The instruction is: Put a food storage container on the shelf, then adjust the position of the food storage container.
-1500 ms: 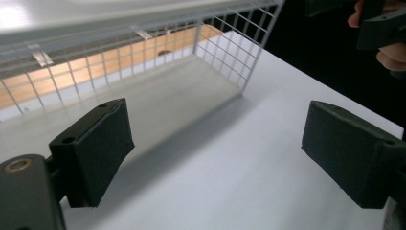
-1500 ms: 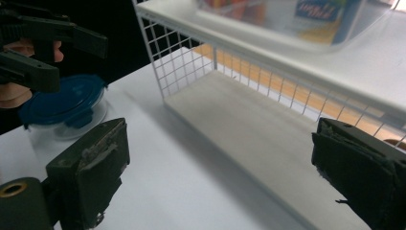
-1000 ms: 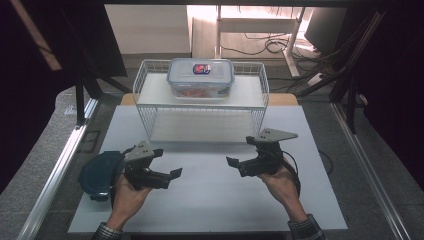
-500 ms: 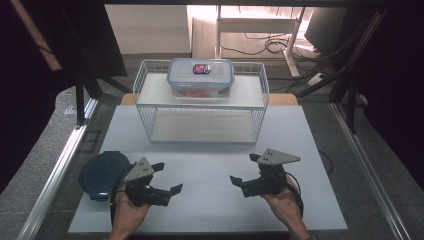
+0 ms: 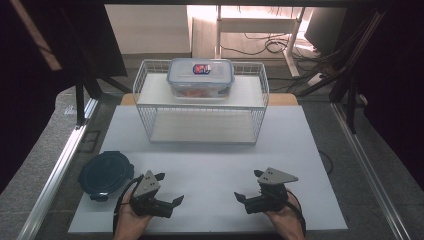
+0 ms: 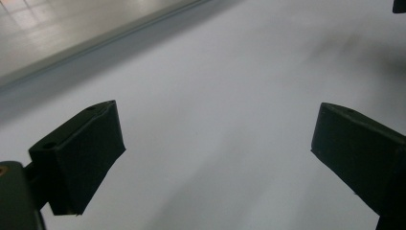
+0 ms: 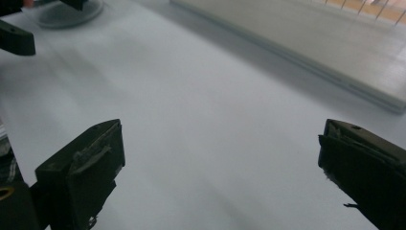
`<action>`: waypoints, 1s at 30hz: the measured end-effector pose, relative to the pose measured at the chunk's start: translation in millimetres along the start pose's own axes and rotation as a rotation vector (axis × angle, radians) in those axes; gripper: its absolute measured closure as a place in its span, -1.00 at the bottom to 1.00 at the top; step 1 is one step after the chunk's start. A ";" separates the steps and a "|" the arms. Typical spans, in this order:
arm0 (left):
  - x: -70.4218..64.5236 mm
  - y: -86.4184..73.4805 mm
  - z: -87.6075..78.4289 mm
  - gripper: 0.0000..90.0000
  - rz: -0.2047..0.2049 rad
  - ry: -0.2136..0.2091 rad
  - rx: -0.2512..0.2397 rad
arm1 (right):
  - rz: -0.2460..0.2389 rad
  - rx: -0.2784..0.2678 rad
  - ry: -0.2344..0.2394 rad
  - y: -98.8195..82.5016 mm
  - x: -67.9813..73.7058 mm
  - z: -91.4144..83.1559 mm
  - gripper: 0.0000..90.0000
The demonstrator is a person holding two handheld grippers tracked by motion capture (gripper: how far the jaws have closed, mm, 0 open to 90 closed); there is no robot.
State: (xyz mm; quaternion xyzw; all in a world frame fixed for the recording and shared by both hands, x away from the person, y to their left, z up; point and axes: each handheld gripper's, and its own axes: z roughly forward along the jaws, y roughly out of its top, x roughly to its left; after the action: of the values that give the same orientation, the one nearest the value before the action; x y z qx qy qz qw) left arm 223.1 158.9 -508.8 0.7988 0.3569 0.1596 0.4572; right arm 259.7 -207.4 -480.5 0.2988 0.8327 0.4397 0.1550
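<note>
White table board (image 5: 210,165) is my landmark. Wire rack (image 5: 202,107) sits at its far edge, centred, two levels; lower shelf bare. Clear lidded food container (image 5: 201,77) sits on the rack's top shelf, blue-rimmed lid on, red-and-blue label on top, reddish contents visible through the wall. Dark round lidded container (image 5: 106,173) rests at the board's near-left corner, partly overhanging the left edge, flat on its base.

My left gripper (image 5: 166,192) is low over the board's near edge, left of centre, just beside the round container, not touching it. Jaws spread wide, nothing between them; the left gripper view confirms bare white board in the gap (image 6: 215,143).

My right gripper (image 5: 248,186) is over the near edge, right of centre, well apart from the left one. Jaws also wide apart and empty, per the right gripper view (image 7: 218,158). Same view catches the rack's base board at top right. Both tools point inward toward the board's middle.
</note>
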 end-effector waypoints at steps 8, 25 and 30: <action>4.4 3.9 -3.7 -0.95 -0.017 0.012 0.002 | -0.005 0.008 -0.012 -3.5 -2.7 2.2 -0.96; 59.4 13.8 -56.7 0.17 -0.141 0.144 0.003 | -0.019 0.040 -0.018 -6.2 -4.8 7.1 -0.95; 92.9 -0.7 -77.8 0.66 -0.216 0.207 -0.003 | -0.030 0.050 -0.020 -6.8 -3.6 8.8 -0.94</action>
State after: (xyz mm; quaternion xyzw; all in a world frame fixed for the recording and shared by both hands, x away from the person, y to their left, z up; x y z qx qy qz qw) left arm 242.1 273.7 -474.7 0.7344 0.4858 0.1914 0.4337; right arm 264.6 -207.0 -491.1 0.2945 0.8463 0.4131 0.1625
